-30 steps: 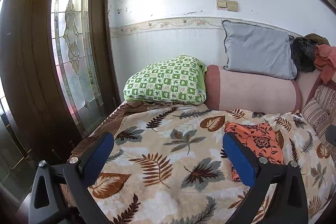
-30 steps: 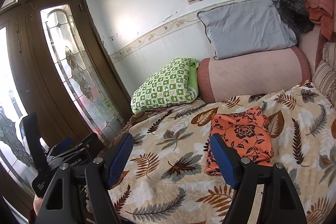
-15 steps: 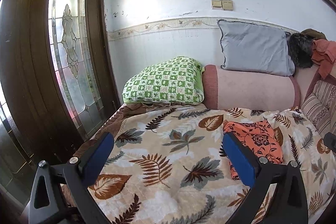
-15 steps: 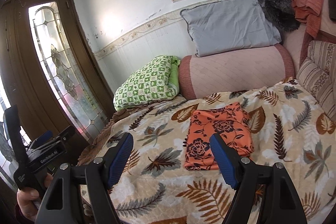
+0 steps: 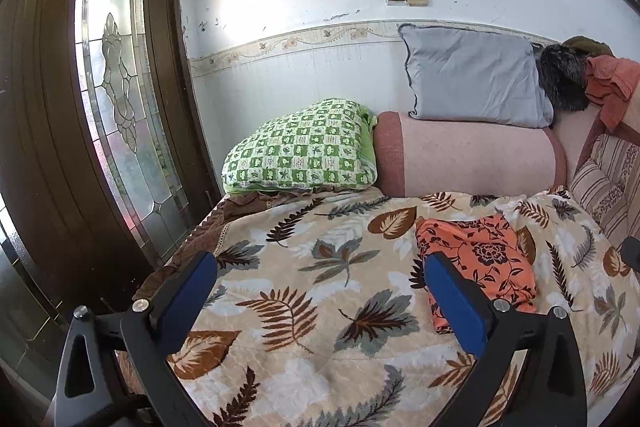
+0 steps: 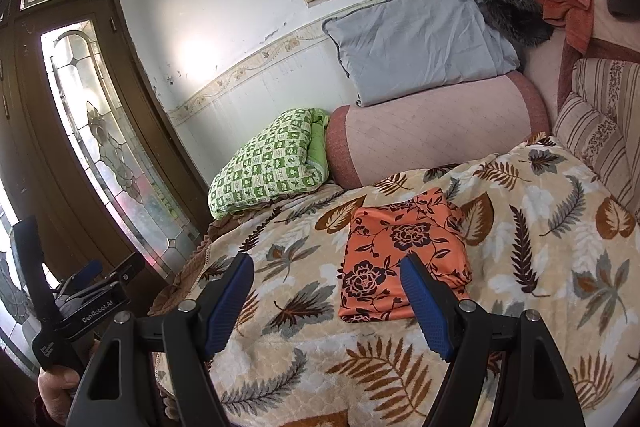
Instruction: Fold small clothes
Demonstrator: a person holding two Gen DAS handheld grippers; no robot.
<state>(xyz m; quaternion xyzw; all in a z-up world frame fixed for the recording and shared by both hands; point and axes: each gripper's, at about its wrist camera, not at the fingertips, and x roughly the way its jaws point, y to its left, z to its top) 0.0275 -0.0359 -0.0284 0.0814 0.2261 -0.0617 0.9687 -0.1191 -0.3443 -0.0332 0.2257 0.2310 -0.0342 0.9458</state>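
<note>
Orange floral garment (image 6: 404, 259) folded on blanket (image 6: 540, 247), beyond wide, empty right claw (image 6: 326, 301).

Both views look forward and slightly down along their own blue fingers from the near edge of the bed (image 5: 320, 367), facing the far wall. The right wrist view sits nearer the orange cloth (image 6: 400, 259). Both share the cloth, the green pillow (image 5: 300, 151) and the glass door (image 6: 100, 131)

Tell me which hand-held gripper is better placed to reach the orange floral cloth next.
Right. The right hand-held gripper is open, with the orange floral cloth just ahead; the left hand-held gripper faces bare blanket.
</note>
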